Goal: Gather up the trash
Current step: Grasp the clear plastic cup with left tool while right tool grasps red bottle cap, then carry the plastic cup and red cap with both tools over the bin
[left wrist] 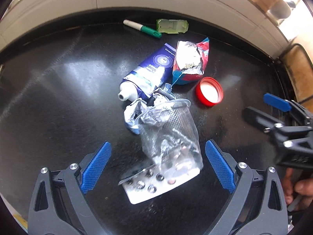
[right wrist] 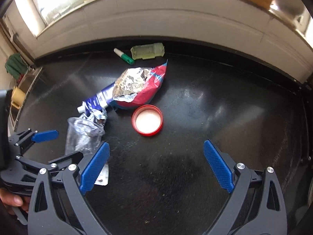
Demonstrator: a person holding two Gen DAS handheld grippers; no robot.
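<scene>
Right wrist view: both tongs [right wrist: 156, 164] gape apart; bare black counter [right wrist: 225, 107] right of red cap [right wrist: 147, 120].

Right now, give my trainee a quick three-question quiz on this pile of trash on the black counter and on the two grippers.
1. True or false: the left gripper is shut on the clear plastic cup.
2. Multiple choice: what lies closest to the red cap? A) the green marker B) the foil snack bag C) the green plastic piece
3. Fill in: the blister pack lies partly under the ____.

Key: 1. False; its jaws stand open, one on either side of the cup, and the right gripper is open too. 2. B. 3. Clear plastic cup.
</scene>
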